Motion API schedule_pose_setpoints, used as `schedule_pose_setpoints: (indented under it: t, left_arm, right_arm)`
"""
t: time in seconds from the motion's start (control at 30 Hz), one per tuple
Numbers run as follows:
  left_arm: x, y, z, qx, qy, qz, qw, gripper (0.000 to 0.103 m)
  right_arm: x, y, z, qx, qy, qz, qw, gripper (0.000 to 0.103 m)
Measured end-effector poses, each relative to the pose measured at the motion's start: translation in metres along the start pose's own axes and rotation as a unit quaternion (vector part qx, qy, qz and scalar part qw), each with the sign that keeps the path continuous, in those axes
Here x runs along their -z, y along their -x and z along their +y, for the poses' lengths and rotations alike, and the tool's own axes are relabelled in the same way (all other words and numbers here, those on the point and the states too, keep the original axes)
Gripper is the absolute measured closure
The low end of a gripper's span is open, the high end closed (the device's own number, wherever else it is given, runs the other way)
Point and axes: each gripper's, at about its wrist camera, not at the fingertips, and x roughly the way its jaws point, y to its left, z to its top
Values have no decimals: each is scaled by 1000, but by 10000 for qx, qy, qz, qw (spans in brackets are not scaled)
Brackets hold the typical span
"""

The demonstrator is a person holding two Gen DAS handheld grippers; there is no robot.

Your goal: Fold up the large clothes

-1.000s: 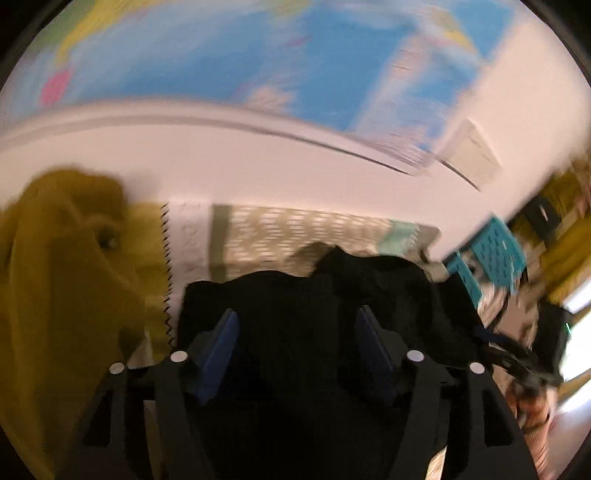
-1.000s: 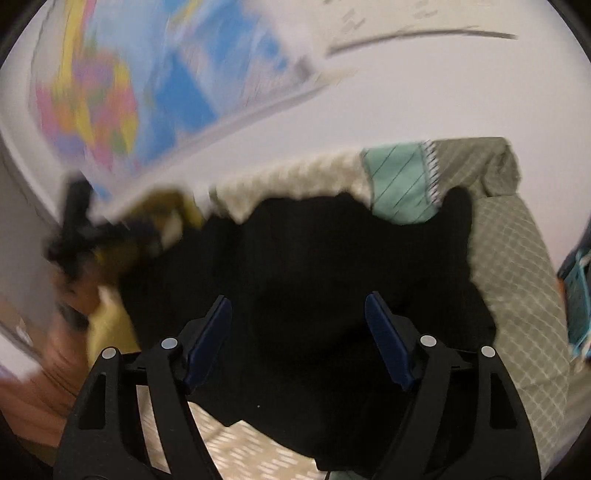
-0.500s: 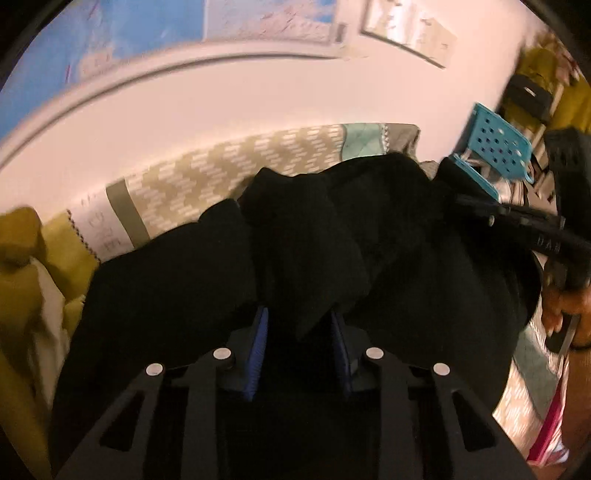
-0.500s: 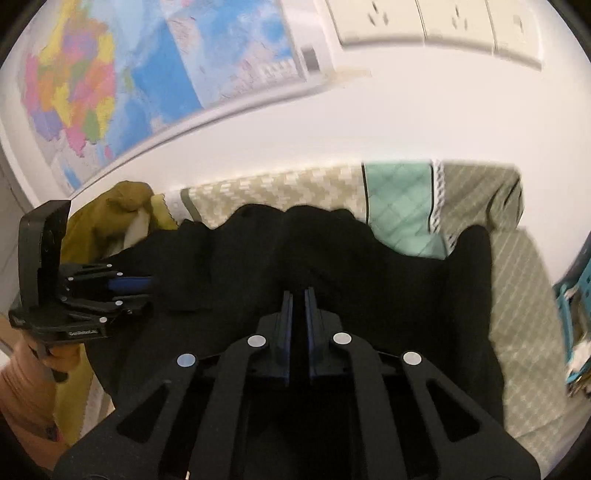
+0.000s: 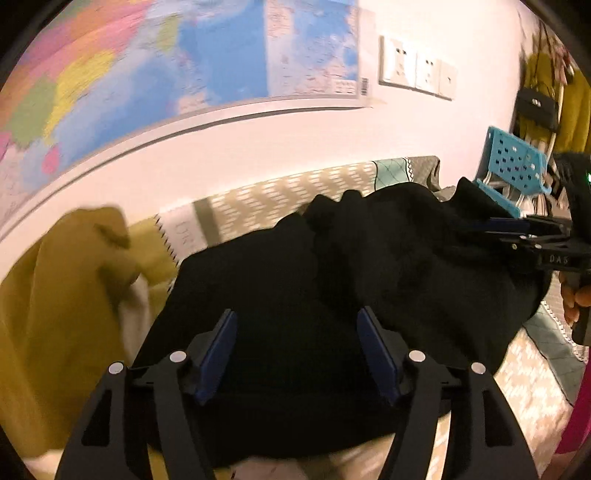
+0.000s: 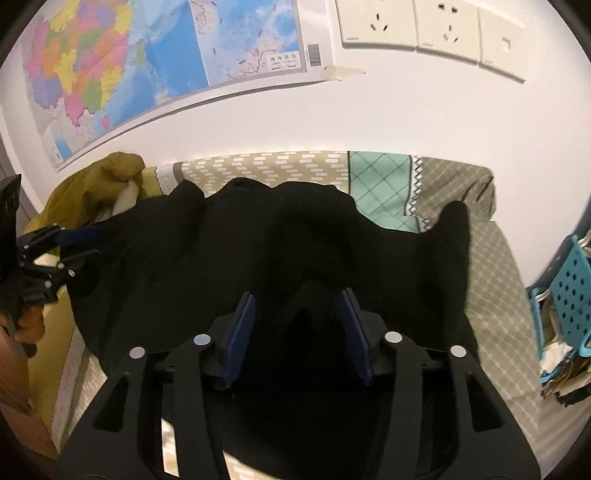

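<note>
While my left gripper point(image 5: 297, 349) and right gripper point(image 6: 297, 330) have just been opening, jaws apart, the rumpled soft black garment point(image 6: 295, 243) lies beneath them on the patterned bedspread point(image 6: 380, 184).

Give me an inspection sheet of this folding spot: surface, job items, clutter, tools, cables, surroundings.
Surface: patterned bedspread, beige and teal patches, against the wall.
Job's things: black garment lies rumpled across the bedspread.
Clutter: mustard garment heaped at the far left.
Grippers: left tool and right tool have just been opening; both stand open over the black garment, pads not pressing it.
Cables: nothing seen.
Surroundings: wall map, wall sockets, blue perforated basket at the right.
</note>
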Motion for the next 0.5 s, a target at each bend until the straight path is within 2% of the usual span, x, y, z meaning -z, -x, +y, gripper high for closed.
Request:
schedule_pose_setpoints:
  t: [0.1, 0.23, 0.3, 0.37, 0.5]
  left_arm:
    - [12, 9, 14, -121, 164, -31, 9998, 32]
    - [26, 6, 34, 89, 508, 17, 9987, 24]
    - [29, -4, 39, 69, 604, 54, 9981, 19]
    - [30, -9, 44, 86, 757, 158, 9970, 19]
    - [35, 20, 43, -21, 738, -143, 9972, 20]
  right_arm:
    - [11, 12, -1, 90, 79, -44, 9999, 53]
    - [23, 9, -14, 136, 37, 50, 9999, 52]
    - [25, -3, -26, 136, -191, 155, 9996, 43]
    - [26, -8, -31, 83, -309, 214, 9993, 41]
    - [29, 21, -32, -80, -528, -129, 9985, 39]
